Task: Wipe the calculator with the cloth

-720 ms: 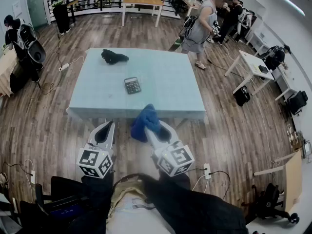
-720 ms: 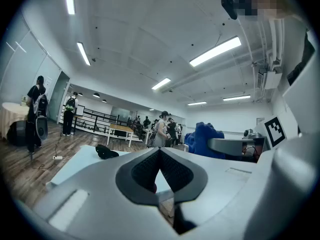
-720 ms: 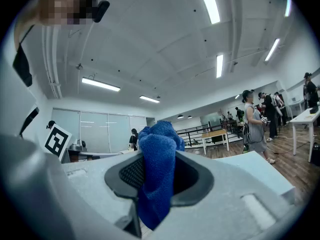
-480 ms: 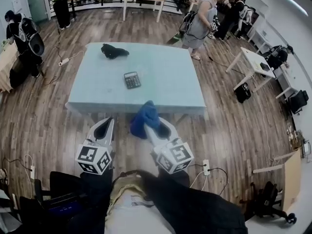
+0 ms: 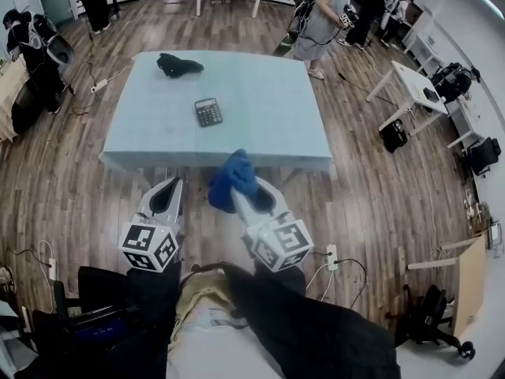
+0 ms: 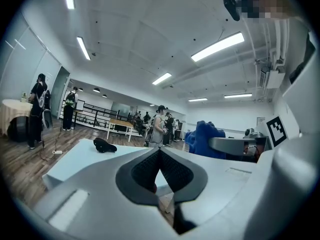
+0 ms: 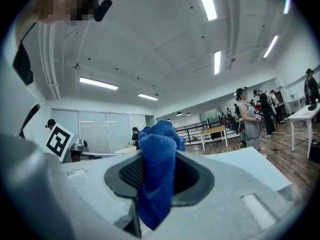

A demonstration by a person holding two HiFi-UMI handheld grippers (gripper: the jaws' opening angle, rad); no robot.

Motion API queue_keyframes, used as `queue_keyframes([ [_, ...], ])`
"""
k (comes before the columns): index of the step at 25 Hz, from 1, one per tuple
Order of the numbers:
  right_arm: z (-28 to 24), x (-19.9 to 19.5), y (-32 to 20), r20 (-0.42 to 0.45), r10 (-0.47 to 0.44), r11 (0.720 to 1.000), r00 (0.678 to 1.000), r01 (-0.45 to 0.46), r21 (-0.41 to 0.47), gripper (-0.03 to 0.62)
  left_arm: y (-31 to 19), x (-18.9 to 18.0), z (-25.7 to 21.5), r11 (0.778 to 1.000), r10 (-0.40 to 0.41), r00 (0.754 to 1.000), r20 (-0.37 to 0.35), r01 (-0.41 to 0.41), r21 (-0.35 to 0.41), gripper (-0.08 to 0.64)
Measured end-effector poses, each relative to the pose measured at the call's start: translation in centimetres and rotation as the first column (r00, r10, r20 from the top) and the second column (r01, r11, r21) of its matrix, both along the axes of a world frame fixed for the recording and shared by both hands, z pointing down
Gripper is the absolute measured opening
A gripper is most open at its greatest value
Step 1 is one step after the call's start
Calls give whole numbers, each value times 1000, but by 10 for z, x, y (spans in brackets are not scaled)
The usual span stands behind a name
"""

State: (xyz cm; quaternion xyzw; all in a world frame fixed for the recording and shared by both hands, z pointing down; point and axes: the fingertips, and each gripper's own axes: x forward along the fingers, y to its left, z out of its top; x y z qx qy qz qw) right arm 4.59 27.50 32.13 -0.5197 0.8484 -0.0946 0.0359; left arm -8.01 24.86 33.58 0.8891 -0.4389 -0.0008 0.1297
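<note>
A dark calculator [image 5: 208, 112] lies flat near the middle of the pale blue table [image 5: 268, 133]. My right gripper [image 5: 246, 189] is shut on a bunched blue cloth [image 5: 231, 178], held just short of the table's near edge; the cloth [image 7: 158, 178] sticks up and hangs down between its jaws. My left gripper [image 5: 166, 197] hangs beside it, also short of the table, shut with nothing in it. In the left gripper view the cloth [image 6: 204, 139] shows at the right.
A black object [image 5: 177, 65] lies at the table's far left corner, also in the left gripper view as a black object [image 6: 104, 145]. Several people [image 5: 319, 18] stand beyond the table. White desks [image 5: 410, 93] stand to the right. Wood floor surrounds the table.
The view has shifted forward a little, so the table and calculator sit slightly higher in the picture. Both grippers keep their places relative to each other, the cloth still held.
</note>
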Motion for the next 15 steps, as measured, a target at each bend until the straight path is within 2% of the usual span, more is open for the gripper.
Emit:
queue_keyframes([
  [9,14,27,4,61,-10,1000,998,12,-27,123,1,30,21,999,7,1000,16,-6,-43,-2],
  [15,35,36,-1,114,-6,997,993,14,-71,123,-3,31,42,996,-3,999,42,7,-93,-2],
])
